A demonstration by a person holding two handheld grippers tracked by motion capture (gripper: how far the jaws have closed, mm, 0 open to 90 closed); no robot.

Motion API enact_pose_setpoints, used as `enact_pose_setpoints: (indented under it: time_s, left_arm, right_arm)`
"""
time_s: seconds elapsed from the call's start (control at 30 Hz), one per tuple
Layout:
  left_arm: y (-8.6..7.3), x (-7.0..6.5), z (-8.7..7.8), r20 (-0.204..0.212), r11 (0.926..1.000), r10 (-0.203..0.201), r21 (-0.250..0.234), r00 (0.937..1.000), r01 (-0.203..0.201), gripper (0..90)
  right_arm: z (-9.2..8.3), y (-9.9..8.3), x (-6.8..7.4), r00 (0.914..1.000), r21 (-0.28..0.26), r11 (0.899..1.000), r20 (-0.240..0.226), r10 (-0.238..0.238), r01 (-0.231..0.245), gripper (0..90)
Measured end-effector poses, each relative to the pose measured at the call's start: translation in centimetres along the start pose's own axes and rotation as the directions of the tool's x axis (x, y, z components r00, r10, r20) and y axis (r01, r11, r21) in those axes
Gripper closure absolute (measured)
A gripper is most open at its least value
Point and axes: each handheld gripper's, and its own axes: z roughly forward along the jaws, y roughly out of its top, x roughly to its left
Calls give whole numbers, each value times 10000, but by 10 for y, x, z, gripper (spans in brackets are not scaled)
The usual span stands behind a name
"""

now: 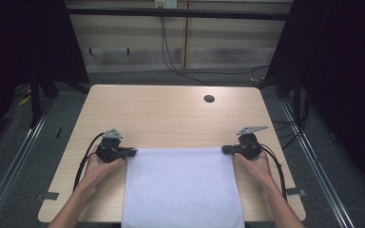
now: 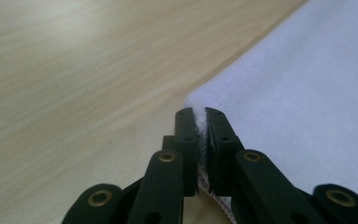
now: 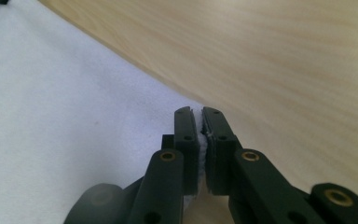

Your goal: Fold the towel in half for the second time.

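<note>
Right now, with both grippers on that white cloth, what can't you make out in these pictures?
- White cloth, near edge: cut off by the high view's bottom edge.
- Pinched far corners: hidden between the left gripper jaws and the right gripper jaws.
- Table under the cloth: covered.
- Room at both sides of the high view: too dark.

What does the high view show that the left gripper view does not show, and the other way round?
High view alone: the whole white cloth hanging over the table's near edge, both hands, the right tool at the far right corner, and a dark hole in the tabletop. Left gripper view alone: white fabric pinched between the closed jaws of the left tool, seen close. Both: the cloth, the wooden table, the left tool at the far left corner.
</note>
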Motion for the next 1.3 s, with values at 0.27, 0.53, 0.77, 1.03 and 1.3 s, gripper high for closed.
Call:
enact_pose_setpoints:
  time_s: [0.27, 0.53, 0.77, 1.03, 1.3]
  left_arm:
    - [26, 12, -22, 212, 9941, 4, -1083, 9998, 19, 850]
    - [60, 20, -38, -220, 9835, -145, -1808, 9997, 103, 852]
    - [95, 28, -49, -615, 9704, -179, -2416, 9979, 25, 852]
    - [116, 29, -50, -817, 9658, 63, -2577, 9966, -272, 852]
    - [97, 20, -57, -574, 9612, 16, -2752, 9984, -173, 852]
  right_arm:
    - [-21, 32, -4, 9993, -1248, 9922, -385, -8, -40, 861]
    - [-36, 75, -6, 9993, -1622, 9862, -130, -364, 338, 864]
    - [-47, 109, -16, 9989, -1976, 9792, 226, -421, 458, 864]
    - [-48, 126, -31, 9987, -2219, 9742, 381, -340, 416, 864]
    - [-54, 116, -18, 9975, -2377, 9688, 81, -700, 699, 863]
